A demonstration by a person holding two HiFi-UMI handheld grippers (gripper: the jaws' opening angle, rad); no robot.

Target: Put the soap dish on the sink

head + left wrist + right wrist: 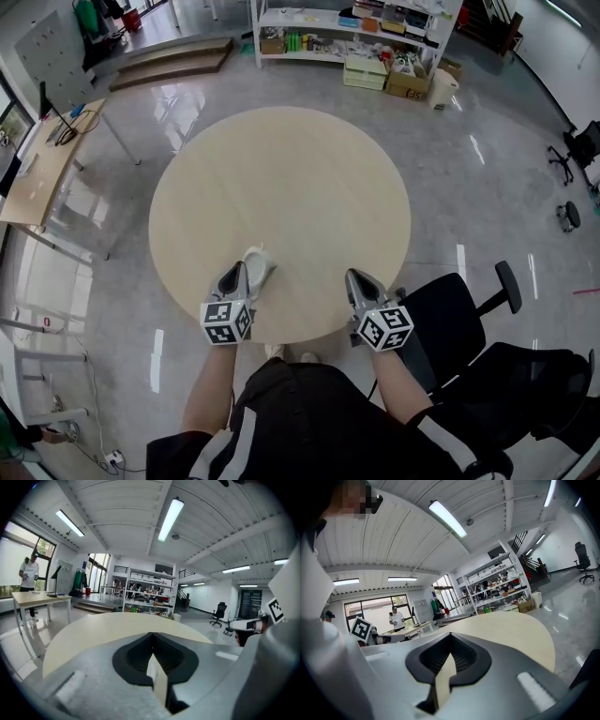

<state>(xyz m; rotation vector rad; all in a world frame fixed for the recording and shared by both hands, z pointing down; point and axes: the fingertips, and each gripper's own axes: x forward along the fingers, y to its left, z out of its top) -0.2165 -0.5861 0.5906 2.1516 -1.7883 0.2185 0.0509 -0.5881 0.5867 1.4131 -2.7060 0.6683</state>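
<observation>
Soap dish (259, 263): I take the small whitish piece on the round wooden surface (281, 169) to be it, though it is too small in the head view for me to be sure. It lies at the near edge, just beside the tip of the left tongs (241, 272), on their inner side toward the right tongs (354, 277). I cannot tell whether it touches them.

The left tongs are pressed together with nothing between them; their own view shows only a thin slit with the pale surface behind it. The right tongs are likewise closed and empty, and hang over the near edge well apart from the dish, with an office chair (450, 314) just to their outer side.

No sink shows in any view. Ahead of both tongs there is only bare tabletop and, well beyond it, white shelving (352, 28).

By my reading the task is not begun: the dish is not gripped, not lifted, and its destination is out of sight. Left to do are the grasp, the carry and the placing.
</observation>
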